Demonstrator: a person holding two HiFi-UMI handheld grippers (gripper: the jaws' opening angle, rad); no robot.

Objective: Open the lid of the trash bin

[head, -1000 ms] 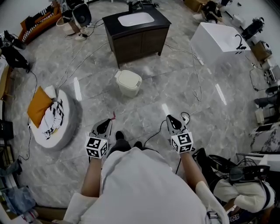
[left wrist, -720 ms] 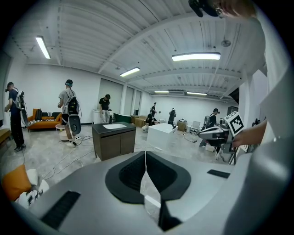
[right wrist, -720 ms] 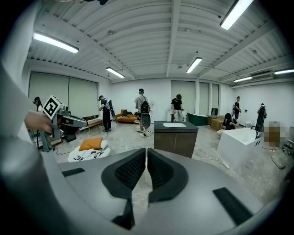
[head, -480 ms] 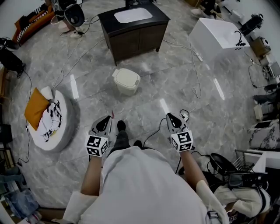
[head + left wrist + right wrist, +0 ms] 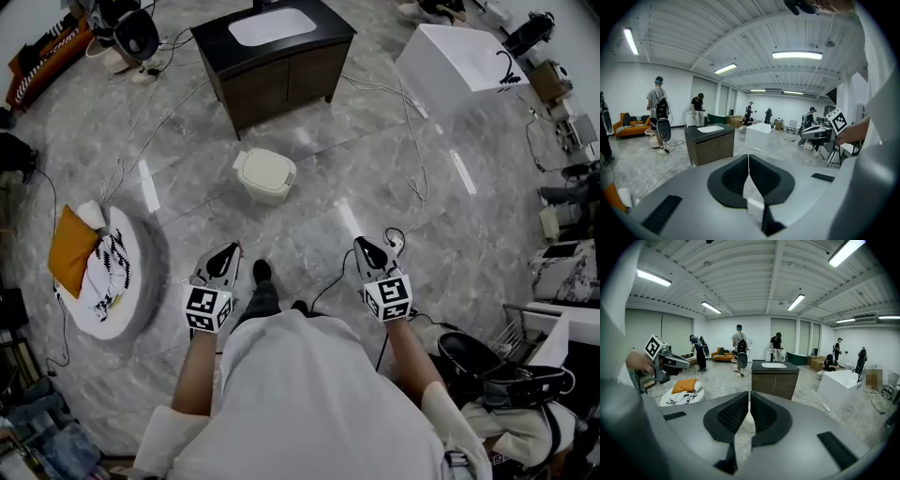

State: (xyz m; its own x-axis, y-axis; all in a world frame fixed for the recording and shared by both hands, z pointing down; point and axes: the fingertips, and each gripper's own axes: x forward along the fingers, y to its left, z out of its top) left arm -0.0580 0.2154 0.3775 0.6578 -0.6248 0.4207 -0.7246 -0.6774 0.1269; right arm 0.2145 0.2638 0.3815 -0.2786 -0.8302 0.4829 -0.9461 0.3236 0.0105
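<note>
Standing well back from the job. Grey marble floor (image 5: 309, 234) fills the head view and is glossy with light streaks, so slipping on the walk-in is the first risk.

Dark cabinet (image 5: 281, 70) with an inset basin sits at upper centre. White block (image 5: 450, 61) is at upper right. Round cushion (image 5: 131, 281) is at left with an orange pillow (image 5: 73, 251) on it. None of these lies in the direct line to the bin.

Trash bin (image 5: 265, 174) is small and pale. It stands on the floor just below the cabinet, above and between the two tools, well apart from both. Its lid is down.

Left hand-held gripper (image 5: 223, 256) and right hand-held gripper (image 5: 368, 251) are held low at the lower middle. Each has its jaws pressed together with nothing pinched.

Risks, as I judge them:
- The bin looks light. A shove or a lift at the lid edge could skid or tip the whole bin rather than raise the lid. The other tool may need to steady the body.
- Closed jaws cannot hook a rim. They must spread, or else press a latch, and which one the lid needs cannot be told from here.
- Cables (image 5: 412, 169) trail across the floor right of the bin, and one runs near the right tool. Either could snag a foot.
</note>
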